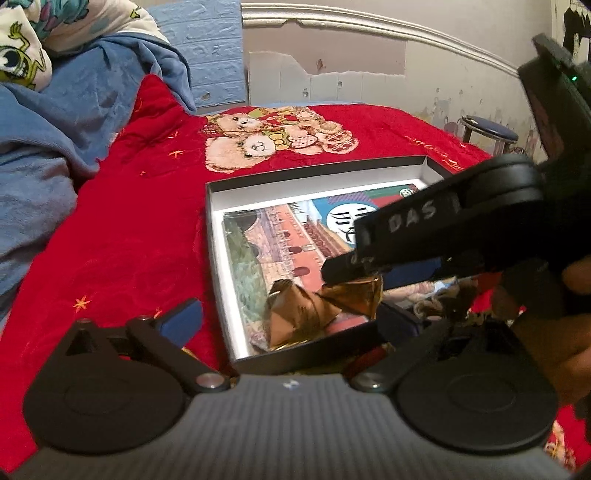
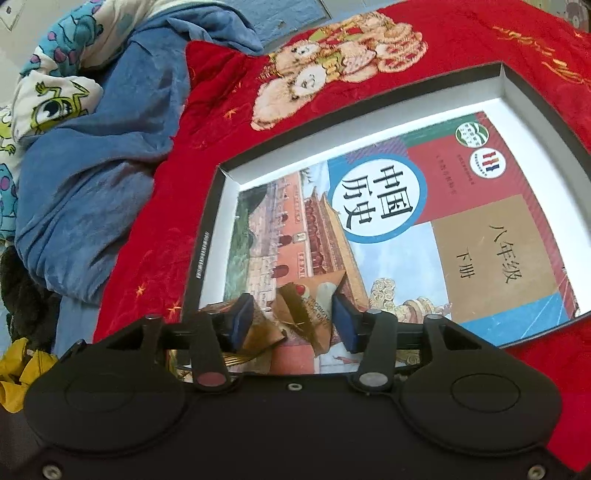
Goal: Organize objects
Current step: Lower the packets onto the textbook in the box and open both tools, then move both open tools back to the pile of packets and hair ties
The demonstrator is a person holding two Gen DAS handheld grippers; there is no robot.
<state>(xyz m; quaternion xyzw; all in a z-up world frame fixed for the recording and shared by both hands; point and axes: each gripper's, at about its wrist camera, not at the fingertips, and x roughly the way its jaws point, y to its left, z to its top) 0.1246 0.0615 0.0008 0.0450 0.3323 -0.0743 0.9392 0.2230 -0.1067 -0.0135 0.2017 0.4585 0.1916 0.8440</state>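
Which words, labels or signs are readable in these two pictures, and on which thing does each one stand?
"中国历史": textbook cover, in the white circle.
"八年级" and "下册": same cover, brown panel.
"DAS": right gripper, white letters on one finger.
Brown wrapper: printed letters, too warped to read.
Cover's two round logos and small line, box rim print: too small.

A red teddy-bear quilt (image 2: pixel 155 236) covers the bed; on it lie a shallow box (image 2: pixel 207 236) and rumpled blue bedding (image 2: pixel 96 177).

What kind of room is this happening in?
Most likely a bedroom: the work is done on a bed covered by a red teddy-bear quilt, with rumpled blue bedding heaped beside it and a curved headboard behind.
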